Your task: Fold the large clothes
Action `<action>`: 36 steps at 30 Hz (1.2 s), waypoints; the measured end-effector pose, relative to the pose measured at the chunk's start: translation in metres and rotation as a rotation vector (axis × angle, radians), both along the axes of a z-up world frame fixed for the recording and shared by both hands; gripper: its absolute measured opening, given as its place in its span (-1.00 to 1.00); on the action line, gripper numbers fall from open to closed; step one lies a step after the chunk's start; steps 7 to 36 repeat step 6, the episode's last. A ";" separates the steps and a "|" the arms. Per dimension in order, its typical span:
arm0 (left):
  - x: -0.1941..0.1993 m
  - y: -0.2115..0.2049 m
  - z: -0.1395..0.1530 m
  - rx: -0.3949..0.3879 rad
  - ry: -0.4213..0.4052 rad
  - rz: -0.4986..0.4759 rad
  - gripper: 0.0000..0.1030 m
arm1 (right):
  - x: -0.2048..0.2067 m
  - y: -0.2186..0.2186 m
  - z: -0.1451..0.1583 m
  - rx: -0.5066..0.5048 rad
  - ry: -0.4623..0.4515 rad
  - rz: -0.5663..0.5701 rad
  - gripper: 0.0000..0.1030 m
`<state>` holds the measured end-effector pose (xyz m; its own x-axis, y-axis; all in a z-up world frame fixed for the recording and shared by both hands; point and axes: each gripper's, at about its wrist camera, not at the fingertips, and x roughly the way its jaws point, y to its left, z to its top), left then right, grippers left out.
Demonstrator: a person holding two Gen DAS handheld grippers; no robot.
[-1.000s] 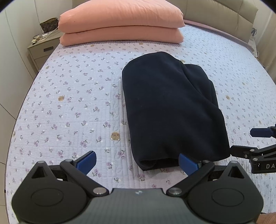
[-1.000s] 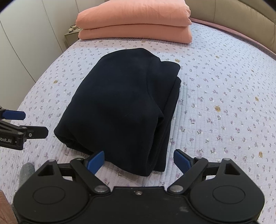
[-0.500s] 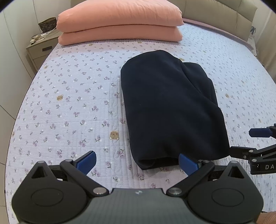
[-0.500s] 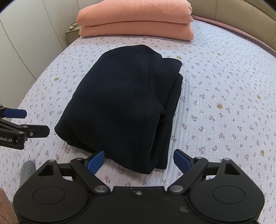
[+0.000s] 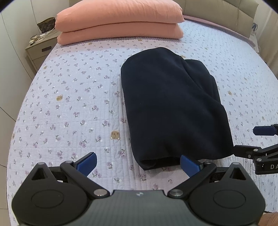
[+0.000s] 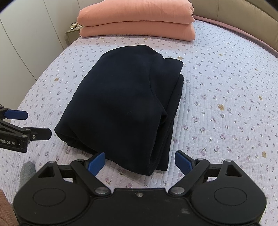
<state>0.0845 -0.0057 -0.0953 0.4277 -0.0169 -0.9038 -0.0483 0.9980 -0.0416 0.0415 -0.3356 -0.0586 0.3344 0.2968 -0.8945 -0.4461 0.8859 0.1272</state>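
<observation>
A dark navy garment (image 5: 172, 107) lies folded in a thick bundle on the flowered bed cover; it also shows in the right wrist view (image 6: 121, 104). My left gripper (image 5: 139, 164) is open and empty, just short of the bundle's near end. My right gripper (image 6: 140, 162) is open and empty, at the bundle's near edge. Each gripper shows in the other's view: the right gripper (image 5: 257, 140) at the bundle's right, the left gripper (image 6: 26, 125) at its left.
Two stacked salmon pillows (image 5: 119, 20) lie at the head of the bed (image 5: 69, 97), also in the right wrist view (image 6: 137, 19). A bedside table (image 5: 40, 47) stands at the far left. A padded headboard (image 5: 225, 12) runs behind.
Both grippers have drawn back a little from the folded garment and risen slightly. The garment has not moved. Both stay open.
</observation>
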 end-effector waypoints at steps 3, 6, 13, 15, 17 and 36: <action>0.000 -0.001 0.000 -0.004 0.000 -0.006 1.00 | 0.000 0.000 0.000 0.000 0.000 0.002 1.00; -0.001 -0.002 0.000 -0.011 0.003 -0.012 1.00 | 0.000 0.000 0.000 0.000 -0.001 0.001 1.00; -0.001 -0.002 0.000 -0.011 0.003 -0.012 1.00 | 0.000 0.000 0.000 0.000 -0.001 0.001 1.00; -0.001 -0.002 0.000 -0.011 0.003 -0.012 1.00 | 0.000 0.000 0.000 0.000 -0.001 0.001 1.00; -0.001 -0.002 0.000 -0.011 0.003 -0.012 1.00 | 0.000 0.000 0.000 0.000 -0.001 0.001 1.00; -0.001 -0.002 0.000 -0.011 0.003 -0.012 1.00 | 0.000 0.000 0.000 0.000 -0.001 0.001 1.00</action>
